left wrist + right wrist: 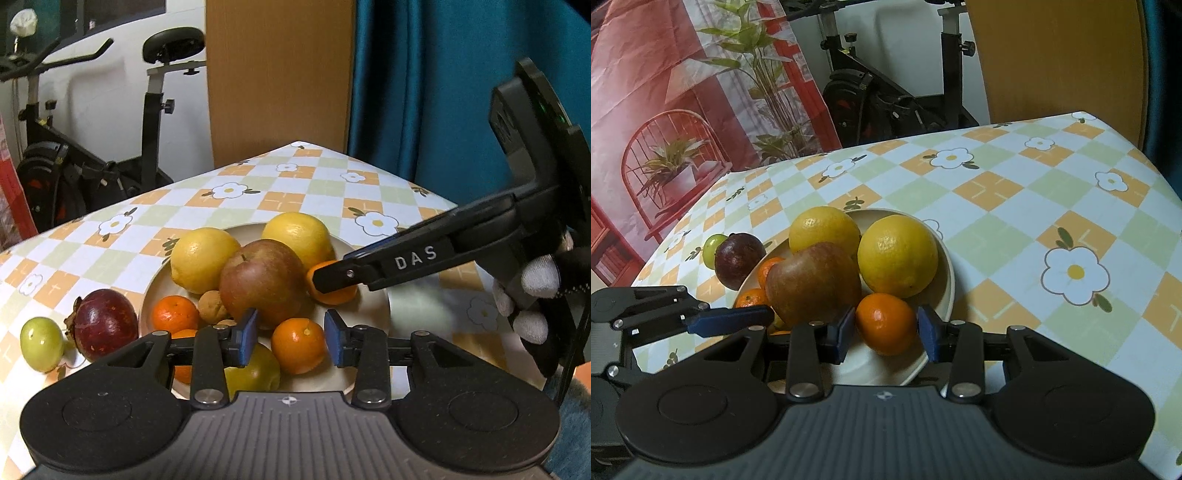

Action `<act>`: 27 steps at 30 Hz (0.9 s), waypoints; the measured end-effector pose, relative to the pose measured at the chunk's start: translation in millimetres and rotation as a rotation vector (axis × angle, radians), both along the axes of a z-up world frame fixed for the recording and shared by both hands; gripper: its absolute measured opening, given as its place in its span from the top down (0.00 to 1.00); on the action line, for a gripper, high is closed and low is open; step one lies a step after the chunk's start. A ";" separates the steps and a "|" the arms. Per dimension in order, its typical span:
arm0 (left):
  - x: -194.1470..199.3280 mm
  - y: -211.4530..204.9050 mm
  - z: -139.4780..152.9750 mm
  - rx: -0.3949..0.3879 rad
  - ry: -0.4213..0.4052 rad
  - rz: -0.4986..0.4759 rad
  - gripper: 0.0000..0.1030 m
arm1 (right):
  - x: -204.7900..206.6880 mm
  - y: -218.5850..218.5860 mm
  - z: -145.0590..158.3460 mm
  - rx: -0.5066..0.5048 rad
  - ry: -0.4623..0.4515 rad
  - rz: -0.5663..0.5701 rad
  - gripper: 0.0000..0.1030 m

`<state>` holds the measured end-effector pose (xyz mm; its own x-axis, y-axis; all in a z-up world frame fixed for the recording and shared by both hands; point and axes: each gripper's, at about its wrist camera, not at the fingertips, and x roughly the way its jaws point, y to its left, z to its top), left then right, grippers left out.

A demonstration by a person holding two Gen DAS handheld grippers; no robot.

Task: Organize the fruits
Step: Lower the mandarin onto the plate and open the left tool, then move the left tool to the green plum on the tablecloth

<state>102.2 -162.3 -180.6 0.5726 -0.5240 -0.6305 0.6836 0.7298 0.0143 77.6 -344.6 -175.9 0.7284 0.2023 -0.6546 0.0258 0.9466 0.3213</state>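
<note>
A beige plate holds two yellow citrus fruits, a red-brown apple and several mandarins. My left gripper is open at the plate's near side. A mandarin lies between its blue pads, with a gap at the left pad. My right gripper is shut on another mandarin, low over the plate in front of the apple. In the left wrist view one of its black fingers crosses that mandarin.
A dark red round fruit and a small green fruit sit on the checkered tablecloth left of the plate. A brown nut-like fruit and a green fruit lie on the plate. An exercise bike stands beyond the table's edge.
</note>
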 end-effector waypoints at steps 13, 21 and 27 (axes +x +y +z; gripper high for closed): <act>6.4 32.1 24.0 -0.129 0.046 0.068 0.41 | -8.5 5.5 20.0 -0.055 -0.020 -0.028 0.59; 15.8 62.5 48.0 -0.183 0.016 0.133 0.36 | -8.4 16.3 43.9 -0.099 -0.075 -0.046 0.57; 25.1 88.2 58.9 -0.210 0.000 0.191 0.36 | -0.8 31.9 55.6 -0.113 -0.104 -0.032 0.57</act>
